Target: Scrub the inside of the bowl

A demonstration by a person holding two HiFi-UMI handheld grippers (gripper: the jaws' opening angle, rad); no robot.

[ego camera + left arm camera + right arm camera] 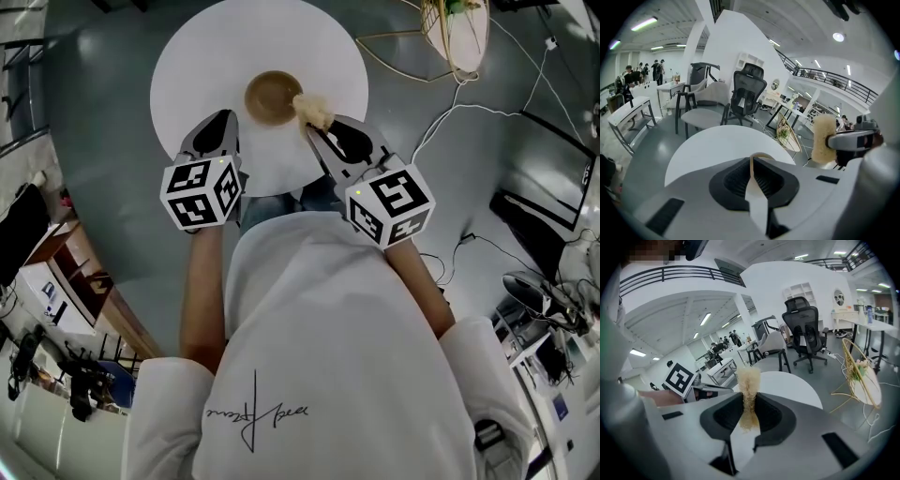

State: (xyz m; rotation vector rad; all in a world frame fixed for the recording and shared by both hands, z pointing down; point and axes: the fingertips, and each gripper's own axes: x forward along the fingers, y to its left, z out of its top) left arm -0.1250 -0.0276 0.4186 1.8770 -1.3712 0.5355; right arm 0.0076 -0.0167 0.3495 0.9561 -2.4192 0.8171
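Location: brown wooden bowl (271,97) over white round table (202,56); rim clamped by left gripper (227,118); pale fibrous scrubber (315,111) pinched by right gripper (317,129); bowl judged light, rigid, best held at rim; scrubber soft.

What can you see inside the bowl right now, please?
The bowl looks empty, its brown inside bare. The scrubber in the right tool sits at its right rim and covers that bit of the wall.

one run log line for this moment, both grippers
stage: bowl scrub | left gripper: shut on bowl rim | right gripper: shut on scrubber | scrubber: at bowl rim | surface: round white table
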